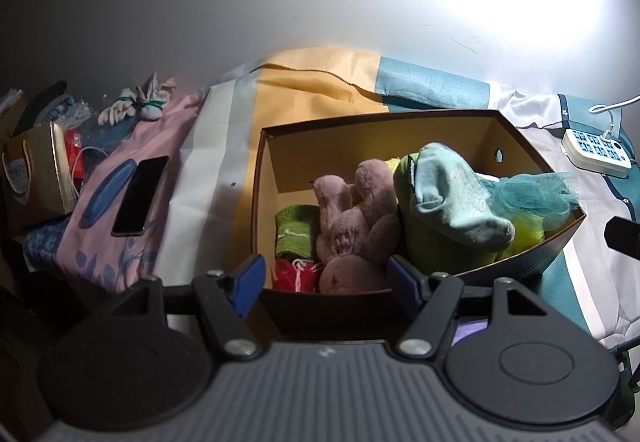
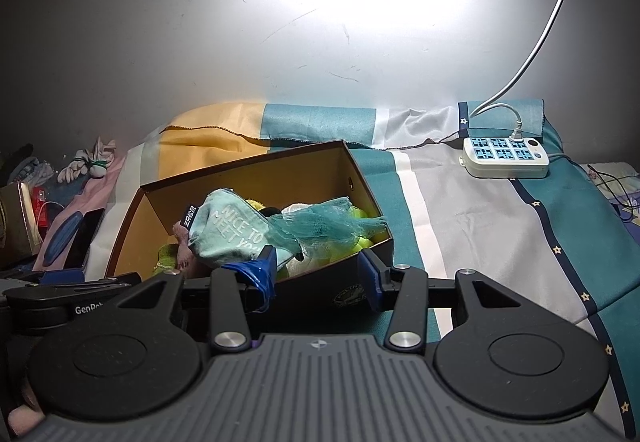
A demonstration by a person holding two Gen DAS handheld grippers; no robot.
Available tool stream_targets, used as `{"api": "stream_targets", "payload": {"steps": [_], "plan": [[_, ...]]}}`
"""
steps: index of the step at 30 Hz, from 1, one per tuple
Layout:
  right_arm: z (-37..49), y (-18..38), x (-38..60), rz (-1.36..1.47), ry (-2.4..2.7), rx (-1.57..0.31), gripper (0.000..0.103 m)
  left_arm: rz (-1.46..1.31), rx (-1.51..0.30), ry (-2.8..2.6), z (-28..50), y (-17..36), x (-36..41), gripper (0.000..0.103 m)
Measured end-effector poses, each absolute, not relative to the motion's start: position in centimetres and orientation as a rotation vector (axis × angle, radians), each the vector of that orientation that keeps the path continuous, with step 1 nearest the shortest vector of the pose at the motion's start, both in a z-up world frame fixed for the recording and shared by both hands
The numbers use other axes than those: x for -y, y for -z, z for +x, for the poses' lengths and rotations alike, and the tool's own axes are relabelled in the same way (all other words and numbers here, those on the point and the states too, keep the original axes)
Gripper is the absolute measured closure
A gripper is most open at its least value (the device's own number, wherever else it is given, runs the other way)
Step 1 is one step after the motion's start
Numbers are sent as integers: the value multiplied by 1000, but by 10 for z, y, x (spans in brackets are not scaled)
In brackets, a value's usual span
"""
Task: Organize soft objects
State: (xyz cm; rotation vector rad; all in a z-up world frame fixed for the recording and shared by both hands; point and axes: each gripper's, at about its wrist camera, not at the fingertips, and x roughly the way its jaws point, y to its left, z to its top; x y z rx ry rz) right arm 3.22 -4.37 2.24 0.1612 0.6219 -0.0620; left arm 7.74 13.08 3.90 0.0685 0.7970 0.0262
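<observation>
Left gripper [image 1: 325, 278] is hanging wide open over the box [image 1: 472, 126] of soft toys, gripping nothing. Right gripper [image 2: 316, 274] is sitting part open, straddling the box's near wall, empty.
</observation>
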Motion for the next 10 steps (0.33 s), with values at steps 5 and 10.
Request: {"api": "stream_targets", "payload": {"steps": [5, 10], "plan": [[34, -21, 43, 155, 57, -628, 74, 25, -800, 8, 78, -37, -134, 33], [34, -20, 43, 155, 61, -631, 74, 26, -769, -9, 76, -40, -133, 36]]}}
